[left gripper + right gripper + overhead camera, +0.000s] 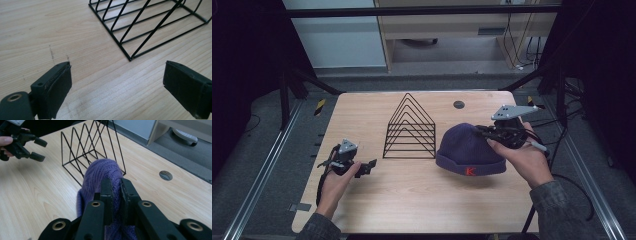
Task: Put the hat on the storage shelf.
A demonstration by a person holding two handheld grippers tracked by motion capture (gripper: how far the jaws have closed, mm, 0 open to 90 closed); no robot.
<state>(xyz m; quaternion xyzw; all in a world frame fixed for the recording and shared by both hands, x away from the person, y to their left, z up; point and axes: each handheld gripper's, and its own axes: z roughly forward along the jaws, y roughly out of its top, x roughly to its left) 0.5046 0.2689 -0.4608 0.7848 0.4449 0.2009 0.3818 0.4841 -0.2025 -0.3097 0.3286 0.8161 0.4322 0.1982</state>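
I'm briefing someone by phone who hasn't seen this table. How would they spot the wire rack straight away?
Start from the light wooden table and look to the middle of its far half. There stands the black wire rack, a row of upright triangular frames on a rectangular base, left of the purple knitted beanie. It is the one see-through, peaked thing there; the beanie is soft and solid.

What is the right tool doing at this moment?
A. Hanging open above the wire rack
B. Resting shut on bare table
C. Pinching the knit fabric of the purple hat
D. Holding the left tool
C: in the right gripper view the right tool has its jaws nearly closed on a fold of the purple hat, while the wire rack stands apart beside it.
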